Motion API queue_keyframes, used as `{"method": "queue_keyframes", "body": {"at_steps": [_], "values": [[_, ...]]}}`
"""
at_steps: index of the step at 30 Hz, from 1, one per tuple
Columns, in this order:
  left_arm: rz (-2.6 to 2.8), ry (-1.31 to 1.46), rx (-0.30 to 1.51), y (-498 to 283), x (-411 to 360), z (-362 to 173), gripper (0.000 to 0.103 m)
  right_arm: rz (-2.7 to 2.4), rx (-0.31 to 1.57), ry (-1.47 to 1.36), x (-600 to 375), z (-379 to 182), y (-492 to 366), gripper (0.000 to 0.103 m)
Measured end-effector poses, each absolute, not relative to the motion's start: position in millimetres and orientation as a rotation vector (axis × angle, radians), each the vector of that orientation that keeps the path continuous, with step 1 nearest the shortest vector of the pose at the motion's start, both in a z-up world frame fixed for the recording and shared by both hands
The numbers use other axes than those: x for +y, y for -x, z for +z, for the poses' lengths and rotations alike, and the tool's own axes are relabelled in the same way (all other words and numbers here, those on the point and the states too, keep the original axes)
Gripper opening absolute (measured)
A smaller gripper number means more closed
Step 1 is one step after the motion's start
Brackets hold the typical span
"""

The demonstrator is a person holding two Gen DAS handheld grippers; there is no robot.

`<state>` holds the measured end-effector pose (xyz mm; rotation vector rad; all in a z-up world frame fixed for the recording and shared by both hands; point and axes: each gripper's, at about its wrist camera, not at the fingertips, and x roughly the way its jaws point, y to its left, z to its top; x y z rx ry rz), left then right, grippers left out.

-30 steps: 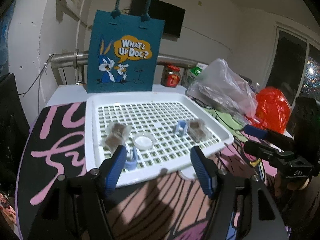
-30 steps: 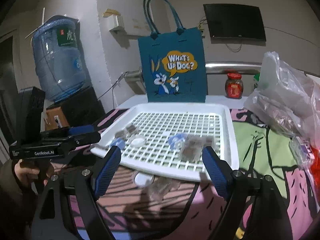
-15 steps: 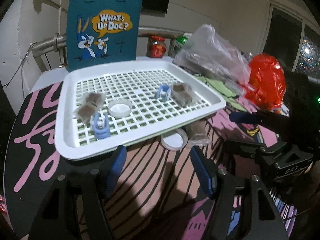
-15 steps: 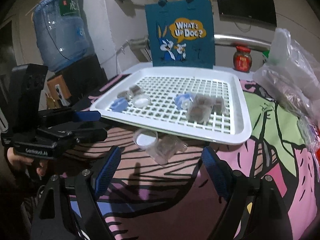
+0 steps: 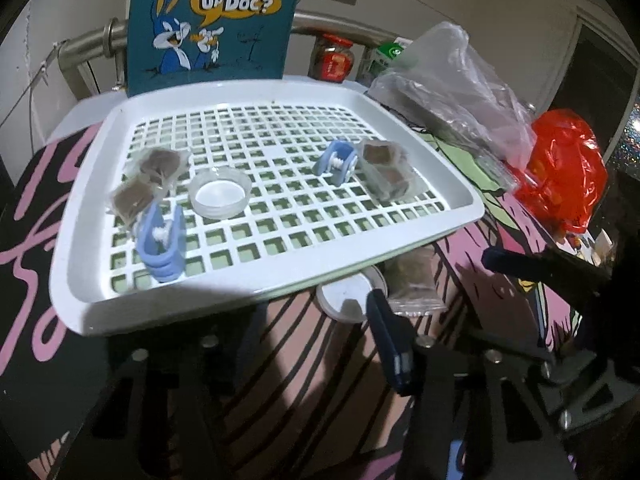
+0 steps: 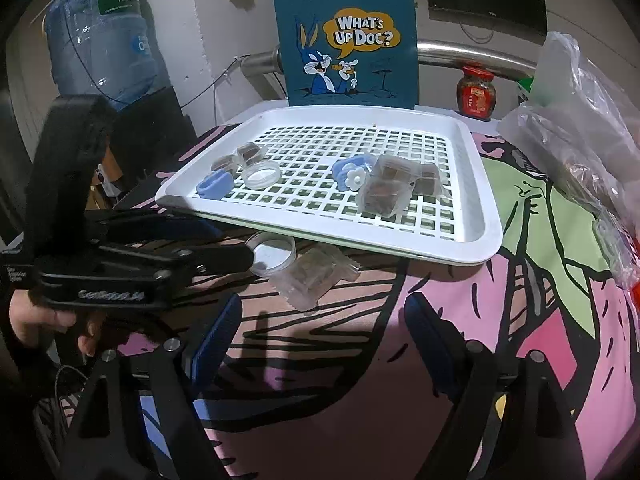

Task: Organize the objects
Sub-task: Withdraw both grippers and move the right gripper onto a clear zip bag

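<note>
Left gripper (image 6: pixel 224 250) low over the tablecloth just before the near rim of the white tray (image 5: pixel 72 240), jaws closing, nothing pressed between the pads; only one blue fingertip (image 5: pixel 386 332) plain in its own view, the other lost in shadow under the tray edge. Tip just beside a clear round lid (image 6: pixel 272 254) lying on the cloth, half under the tray's overhang; contact cannot be told. Right gripper (image 6: pixel 320 344) further back from the tray, blue pads wide apart, holding and touching nothing, bare cloth between them. Next to the lid, a crinkled clear packet of brown cubes (image 6: pixel 314 276), also off the tray. On the tray's square-holed plastic grid: near the left rim, two wrapped brown cubes (image 5: pixel 148 182), a second shallow round lid (image 5: pixel 220 193) and a blue clip (image 5: pixel 162 240) with a white flower; toward the right rim, another blue clip (image 5: pixel 336 162) touching a bundle of wrapped cubes (image 5: pixel 386 168). Middle and far rows of the grid bare. Behind the tray, an upright teal felt bag (image 6: pixel 346 44) with a cartoon rabbit. Right of the tray, crumpled clear plastic bags (image 5: pixel 452 92) and a glossy red one (image 5: pixel 564 172) crowding that edge. Cloth (image 6: pixel 360 360) before the tray smooth, pink with black lines, open for movement.
</note>
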<state>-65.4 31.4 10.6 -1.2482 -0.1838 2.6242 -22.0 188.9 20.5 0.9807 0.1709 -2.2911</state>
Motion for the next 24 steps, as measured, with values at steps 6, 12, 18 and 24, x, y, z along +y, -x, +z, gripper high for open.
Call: {"method": "queue_keyframes", "body": {"at_steps": [6,12,18,24], "values": [[2.623,1.255,-0.140,69,41,9,0.012,-2.284,0.173,-0.982,188,20,22,0.084],[2.587,1.244,-0.112,63,44,10,0.004,-2.267,0.173,-0.984,184,20,22,0.084],[2.621,1.217,-0.073,43,32,16,0.004,-2.251,0.175,-1.007,176,17,25,0.084],[2.675,1.227,-0.069,33,11,15,0.004,-2.270,0.175,-1.052,165,14,37,0.077]]}}
